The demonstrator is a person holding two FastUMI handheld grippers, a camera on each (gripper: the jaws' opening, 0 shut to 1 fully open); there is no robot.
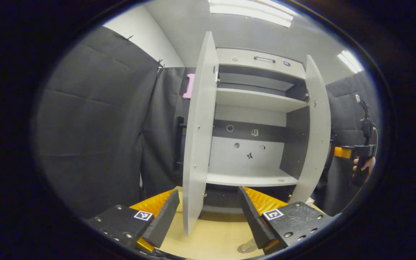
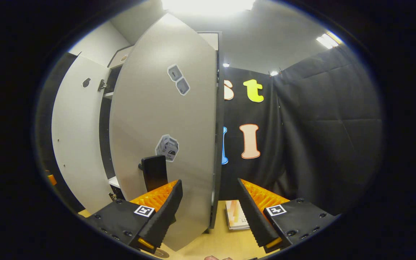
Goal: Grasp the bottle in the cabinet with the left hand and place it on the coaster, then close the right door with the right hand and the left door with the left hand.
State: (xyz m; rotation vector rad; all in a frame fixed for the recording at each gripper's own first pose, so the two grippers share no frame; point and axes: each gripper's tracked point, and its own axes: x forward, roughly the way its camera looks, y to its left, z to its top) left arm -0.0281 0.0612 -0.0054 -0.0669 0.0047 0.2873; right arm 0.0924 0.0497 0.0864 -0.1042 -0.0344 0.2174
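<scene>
The pale grey cabinet [image 1: 255,177] stands on the wooden table with both doors swung open. The left door [image 1: 198,144] is edge-on to me, and my left gripper [image 1: 208,189] is open with that edge rising between its fingers, apart from both. The right door [image 1: 316,126] hangs open at the far side. Beyond it a hand [image 1: 365,164] holds the right gripper [image 1: 354,151]. In the right gripper view the right door's outer face [image 2: 164,119] looms close, with a black handle [image 2: 154,171]. My right gripper [image 2: 209,181] is open astride the door's free edge.
The left door's inner side [image 2: 74,144] shows behind the right door. A thin booklet [image 2: 237,215] lies on the wooden table [image 2: 226,245] to the right of the door. Black cloth walls [image 1: 96,126] close in on both sides. A small round object [image 1: 246,247] lies on the table by my left gripper.
</scene>
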